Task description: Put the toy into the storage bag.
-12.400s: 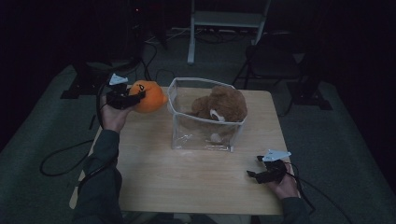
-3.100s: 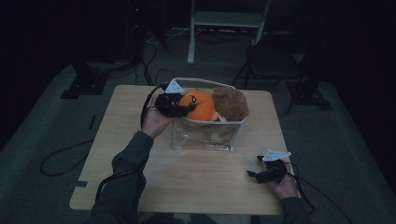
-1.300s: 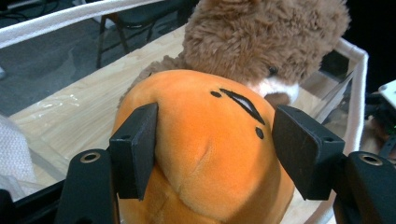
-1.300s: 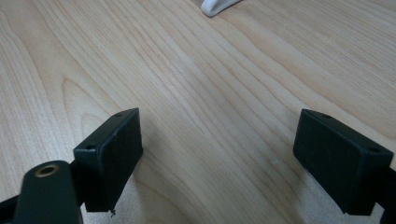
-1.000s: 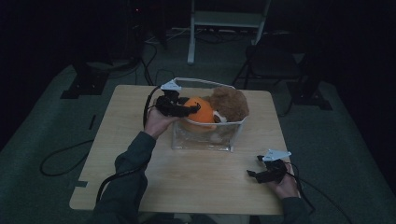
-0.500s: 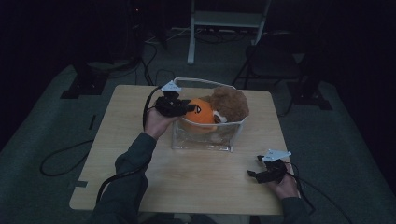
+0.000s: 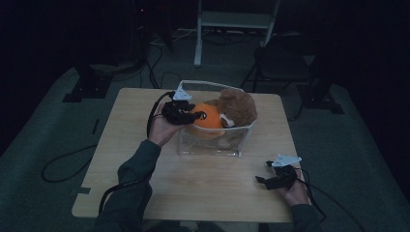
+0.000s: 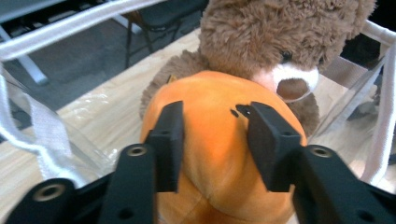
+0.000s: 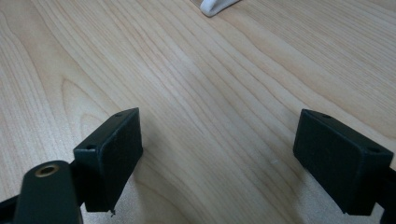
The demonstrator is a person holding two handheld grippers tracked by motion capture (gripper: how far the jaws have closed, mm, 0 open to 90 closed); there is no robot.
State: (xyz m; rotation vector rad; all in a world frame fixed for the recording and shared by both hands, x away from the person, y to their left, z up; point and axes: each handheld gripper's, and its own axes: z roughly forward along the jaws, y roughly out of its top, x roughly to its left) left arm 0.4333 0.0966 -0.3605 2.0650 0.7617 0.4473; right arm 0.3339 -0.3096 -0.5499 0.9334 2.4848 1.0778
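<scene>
1. The left gripper (image 7: 196,115) pinched the orange plush toy (image 8: 219,154) between its jaws.
2. The toy sat inside the clear bag (image 7: 212,145) on the table (image 7: 193,188), touching the brown teddy bear (image 8: 280,42) behind it.
3. The right gripper (image 7: 265,179) rested near the table's right front edge, jaws spread wide over bare wood.

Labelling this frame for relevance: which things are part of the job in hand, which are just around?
In the job:
- orange plush toy, pinched between the left gripper jaws
- clear bin it sits in
- brown teddy bear, in the bin, touching the orange toy

Just around:
- right gripper, open, idle over the bare table
- chair and white stand behind the table
</scene>
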